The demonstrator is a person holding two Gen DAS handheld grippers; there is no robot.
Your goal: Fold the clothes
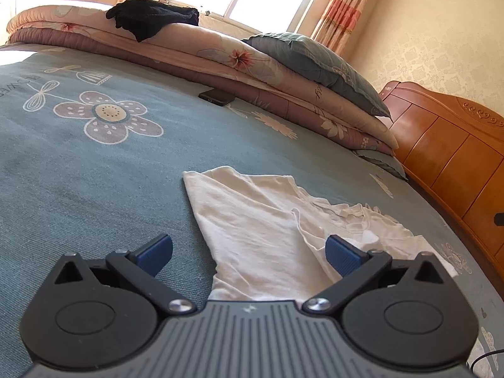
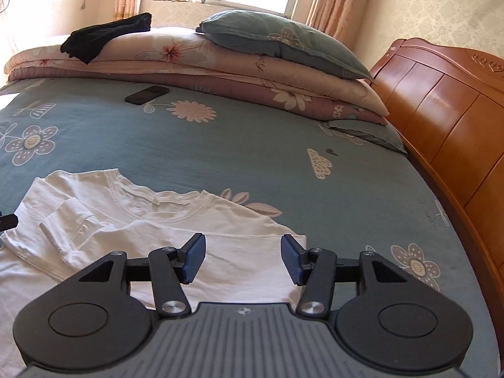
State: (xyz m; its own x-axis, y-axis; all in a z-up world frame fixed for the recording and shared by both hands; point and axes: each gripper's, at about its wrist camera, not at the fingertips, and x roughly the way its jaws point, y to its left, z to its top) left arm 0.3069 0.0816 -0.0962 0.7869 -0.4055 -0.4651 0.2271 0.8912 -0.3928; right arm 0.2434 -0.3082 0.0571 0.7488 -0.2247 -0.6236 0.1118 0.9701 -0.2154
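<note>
on the bed (image 2: 252, 145): one white shirt (image 2: 132, 220), lying flat, one sleeve folded across the chest; the far side seems folded in too, though the view is skewed. left gripper (image 1: 249, 253) spread wide, empty, above the shirt. right gripper (image 2: 242, 258) parted, empty. remaining: further folds, probably hem to collar.

Left gripper (image 1: 249, 253) spread wide, right gripper (image 2: 243, 258) parted less — both empty, angled downward

White shirt (image 2: 132, 217), partly folded, flat on bed
</note>
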